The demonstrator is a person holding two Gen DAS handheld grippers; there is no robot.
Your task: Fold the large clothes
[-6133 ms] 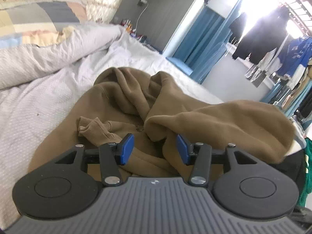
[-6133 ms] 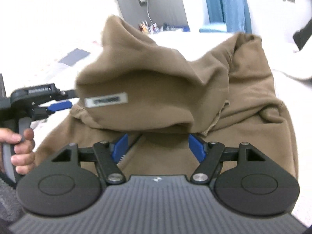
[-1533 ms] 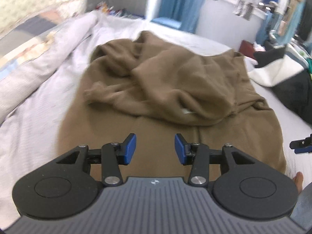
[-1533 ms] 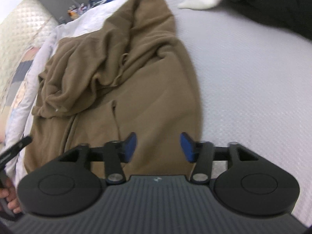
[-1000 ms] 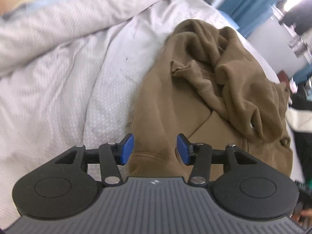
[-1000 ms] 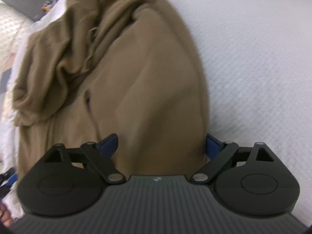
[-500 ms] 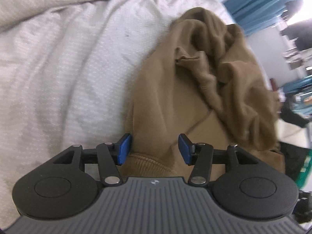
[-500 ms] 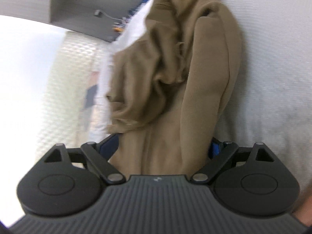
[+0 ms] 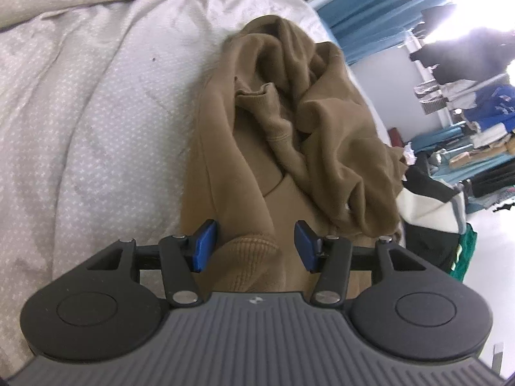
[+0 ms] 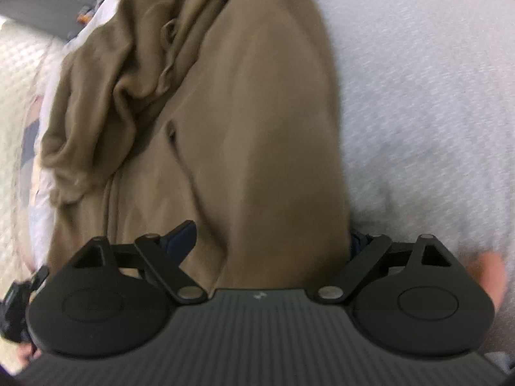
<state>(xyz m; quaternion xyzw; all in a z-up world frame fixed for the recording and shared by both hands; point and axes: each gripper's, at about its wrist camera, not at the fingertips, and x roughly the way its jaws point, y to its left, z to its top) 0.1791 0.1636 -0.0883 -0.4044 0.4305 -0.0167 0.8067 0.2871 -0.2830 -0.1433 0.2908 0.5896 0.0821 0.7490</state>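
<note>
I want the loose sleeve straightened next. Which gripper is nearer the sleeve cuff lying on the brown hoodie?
Left. The left gripper sits at the hem below the sleeve cuff; the right gripper straddles the hoodie's opposite edge.

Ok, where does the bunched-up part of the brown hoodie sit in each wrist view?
Left wrist: the bunched-up part fills the upper centre and right, beyond the left tool, which straddles the ribbed hem.
Right wrist: it lies upper left, far from the right tool.
Shared landmark: the flat lower body of the hoodie, running from each tool up to the bunch.
</note>
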